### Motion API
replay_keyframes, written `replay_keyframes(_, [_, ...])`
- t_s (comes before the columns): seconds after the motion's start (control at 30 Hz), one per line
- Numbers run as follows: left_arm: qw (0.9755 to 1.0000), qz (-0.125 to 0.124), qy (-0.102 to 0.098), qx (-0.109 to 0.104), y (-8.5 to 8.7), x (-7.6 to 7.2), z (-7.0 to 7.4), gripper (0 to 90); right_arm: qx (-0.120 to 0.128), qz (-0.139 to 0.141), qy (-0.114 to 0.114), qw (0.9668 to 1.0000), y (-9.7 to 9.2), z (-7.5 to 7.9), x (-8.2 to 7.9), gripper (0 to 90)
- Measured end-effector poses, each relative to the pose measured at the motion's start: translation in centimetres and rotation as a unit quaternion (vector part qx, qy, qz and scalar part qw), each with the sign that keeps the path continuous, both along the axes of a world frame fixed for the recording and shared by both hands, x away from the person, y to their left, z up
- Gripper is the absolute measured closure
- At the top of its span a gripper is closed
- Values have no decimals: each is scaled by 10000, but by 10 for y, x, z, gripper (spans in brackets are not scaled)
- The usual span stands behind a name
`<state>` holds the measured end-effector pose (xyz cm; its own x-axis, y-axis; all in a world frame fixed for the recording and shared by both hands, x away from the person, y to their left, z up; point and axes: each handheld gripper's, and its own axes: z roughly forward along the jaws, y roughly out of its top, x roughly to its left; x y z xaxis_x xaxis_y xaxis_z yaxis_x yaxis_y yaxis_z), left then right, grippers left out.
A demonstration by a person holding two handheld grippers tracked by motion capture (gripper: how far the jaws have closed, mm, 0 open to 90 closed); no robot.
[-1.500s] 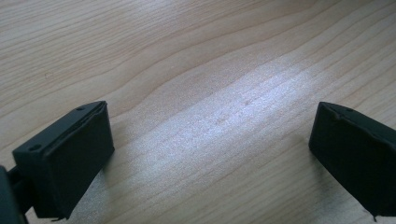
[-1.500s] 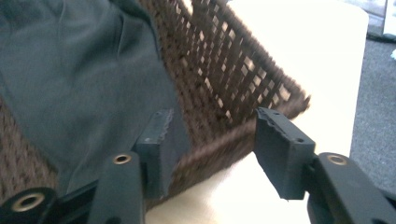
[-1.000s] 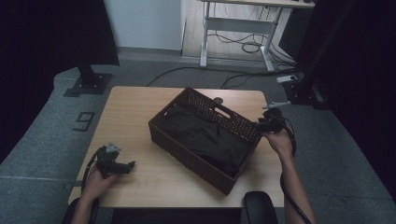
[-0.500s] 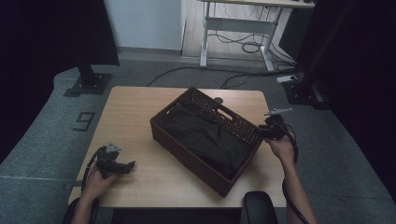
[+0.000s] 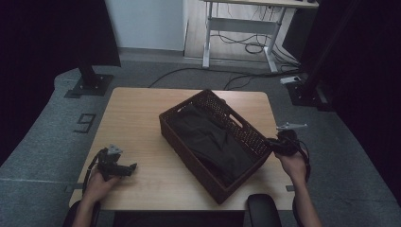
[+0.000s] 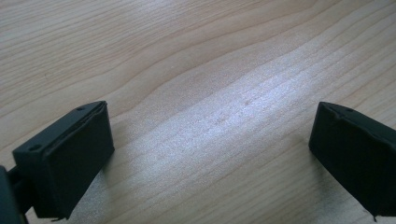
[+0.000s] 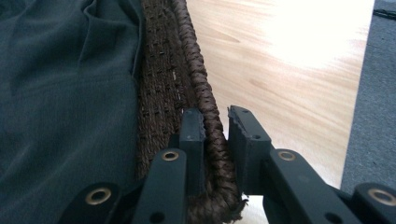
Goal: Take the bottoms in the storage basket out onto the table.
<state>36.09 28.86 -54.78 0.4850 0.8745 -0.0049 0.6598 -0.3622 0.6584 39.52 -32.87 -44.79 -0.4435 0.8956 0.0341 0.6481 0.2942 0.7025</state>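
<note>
Together, one wicker basket (image 5: 246, 135), rim clamped by right gripper (image 7: 215, 135) fingers, one dark cloth (image 5: 210, 142) inside, left gripper (image 6: 210, 149) fingers apart.

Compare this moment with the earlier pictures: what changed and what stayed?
The right gripper slid along the basket rim toward its near right corner, and its jaws have just been closing onto the braided rim. The basket seems slightly shifted. The left gripper stays open over the table; the dark cloth lies inside as before.

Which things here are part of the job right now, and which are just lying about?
In the job:
basket, rim between the right tongs
dark cloth inside the basket

Lying about:
left tongs, open, idle on the table
desk and cables behind
</note>
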Motion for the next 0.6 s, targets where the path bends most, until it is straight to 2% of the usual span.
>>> replay_keyframes(0.1, [10000, 0, 0, 1, 0, 0, 0, 0, 133, -70, -21, 9999, -6, -3, -10, 766])
replay_keyframes(0.23, [10000, -2, 6, 5, 0, 0, 0, 0, 79, -197, -90, 9997, -11, -4, -25, 769])
replay_keyframes(0.6, [10000, -1, 5, 3, 0, 0, 0, 0, 164, -381, -136, 9990, -27, -5, -57, 769])
